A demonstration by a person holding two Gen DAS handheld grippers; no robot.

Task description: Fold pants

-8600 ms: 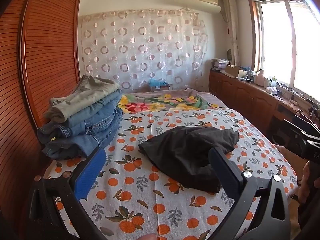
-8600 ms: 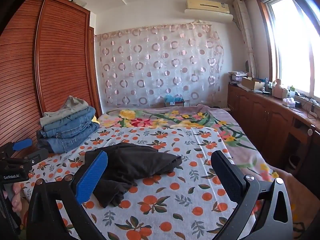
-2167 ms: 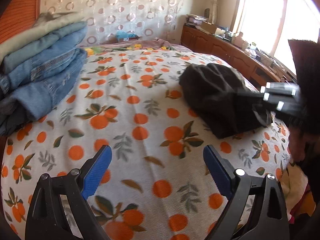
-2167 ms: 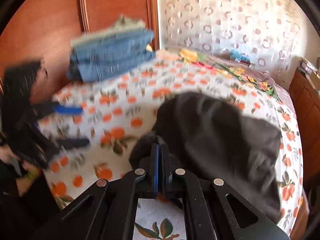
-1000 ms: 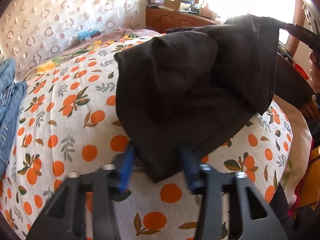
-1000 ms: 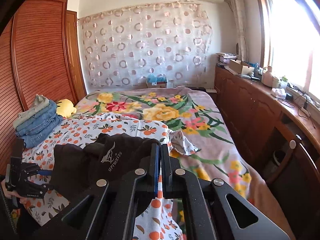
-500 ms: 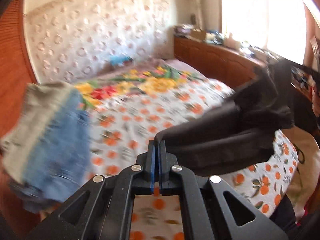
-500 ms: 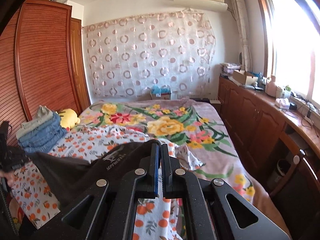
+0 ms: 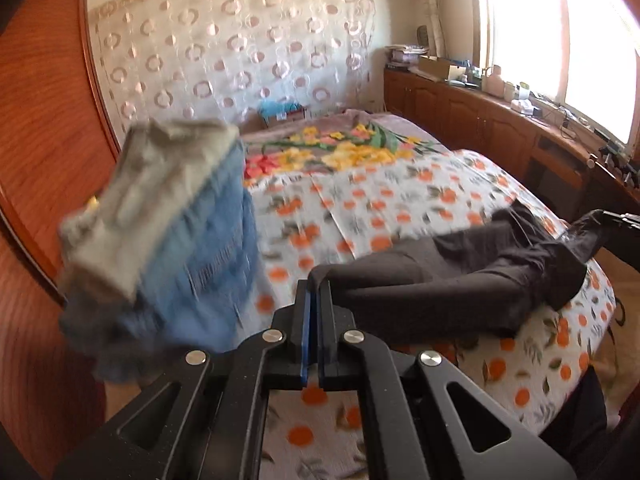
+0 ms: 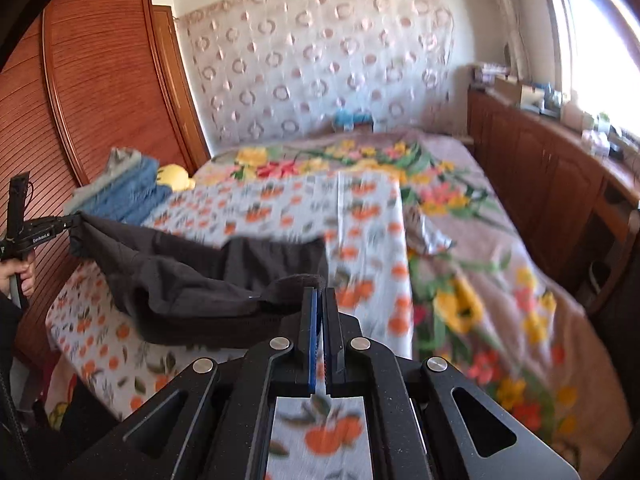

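Black pants (image 9: pixel 452 280) hang stretched between my two grippers over the orange-print sheet (image 9: pixel 400 204). My left gripper (image 9: pixel 314 286) is shut on one end of the pants. My right gripper (image 10: pixel 318 294) is shut on the other end of the pants (image 10: pixel 192 276). In the right wrist view the left gripper (image 10: pixel 74 222) shows at the far left, pinching the cloth. In the left wrist view the right gripper (image 9: pixel 612 218) shows at the far right. The middle of the pants sags onto the bed.
A stack of folded jeans (image 9: pixel 160 232) lies at the bed's left side by the wooden wardrobe (image 9: pixel 40 120). A floral blanket (image 10: pixel 460 240) covers the far and right part of the bed. Wooden cabinets (image 10: pixel 552 176) run under the window.
Both grippers have pulled apart with the pants between them, so the cloth is stretched wider and lower over the bed. The left gripper has swung closer to the jeans stack.
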